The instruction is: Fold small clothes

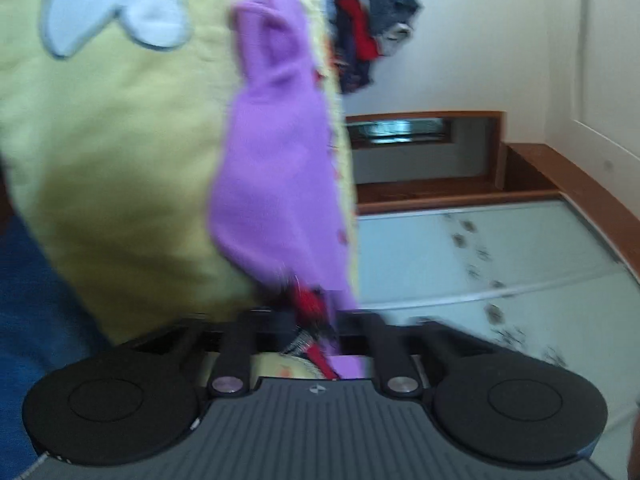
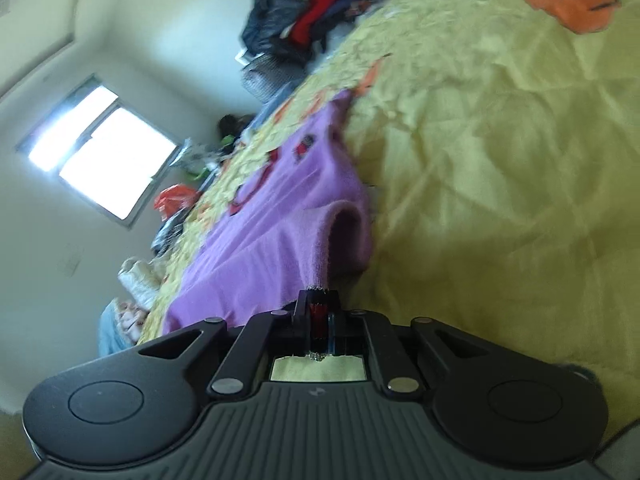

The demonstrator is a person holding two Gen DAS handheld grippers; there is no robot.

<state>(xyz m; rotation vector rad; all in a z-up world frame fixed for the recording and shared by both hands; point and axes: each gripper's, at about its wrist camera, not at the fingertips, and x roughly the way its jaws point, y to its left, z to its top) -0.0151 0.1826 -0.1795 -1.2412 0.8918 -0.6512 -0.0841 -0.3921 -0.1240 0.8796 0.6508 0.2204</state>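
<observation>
A small purple fleece garment [image 1: 276, 168] with red trim hangs over the yellow bedspread [image 1: 120, 160]. My left gripper [image 1: 316, 312] is shut on its lower edge, the cloth bunched between the jaws. In the right wrist view the same purple garment [image 2: 276, 216] stretches away across the yellow bedspread [image 2: 500, 160], one sleeve opening facing me. My right gripper [image 2: 318, 304] is shut on the garment's near edge at its red trim. Both views are tilted and blurred.
A pile of dark and red clothes [image 2: 312, 16] lies at the far end of the bed, also in the left wrist view [image 1: 368, 32]. A wooden-framed wardrobe [image 1: 500, 240] stands beside the bed. A window [image 2: 100, 152] and bags [image 2: 176, 200] are along the bed's far side.
</observation>
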